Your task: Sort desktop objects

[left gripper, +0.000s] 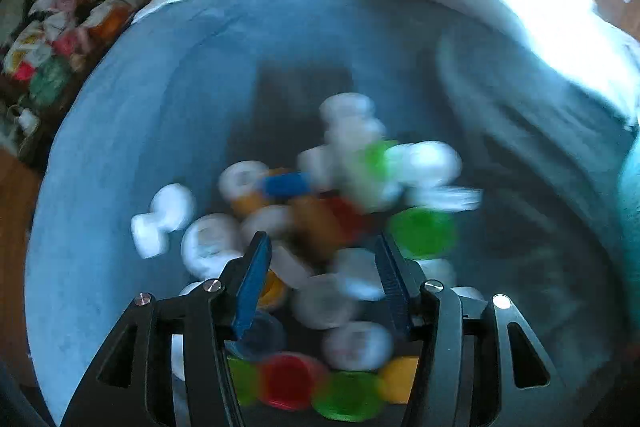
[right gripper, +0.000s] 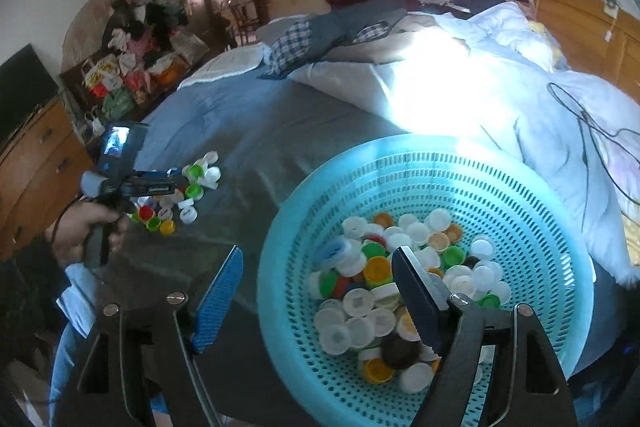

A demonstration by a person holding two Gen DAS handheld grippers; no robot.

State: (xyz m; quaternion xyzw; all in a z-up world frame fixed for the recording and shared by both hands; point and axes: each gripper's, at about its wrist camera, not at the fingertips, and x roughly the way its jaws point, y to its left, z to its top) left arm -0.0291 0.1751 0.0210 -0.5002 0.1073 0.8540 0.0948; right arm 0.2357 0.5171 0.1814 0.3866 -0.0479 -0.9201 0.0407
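A pile of loose bottle caps (left gripper: 320, 219), white, green, red, orange and blue, lies on the blue-grey bedsheet; the left wrist view is motion-blurred. My left gripper (left gripper: 322, 247) is open just above the pile, with nothing between its blue pads. The same pile (right gripper: 180, 195) and the left gripper (right gripper: 176, 187) show at the left of the right wrist view. A turquoise perforated basket (right gripper: 400, 163) holds many caps (right gripper: 400, 287). My right gripper (right gripper: 320, 275) is open and empty over the basket's near-left rim.
The bed carries a white duvet (right gripper: 500, 75), a plaid cloth (right gripper: 292, 47) and a black cable (right gripper: 584, 131) at the right. A wooden dresser (right gripper: 36, 163) and piled clutter (right gripper: 132, 59) stand to the left.
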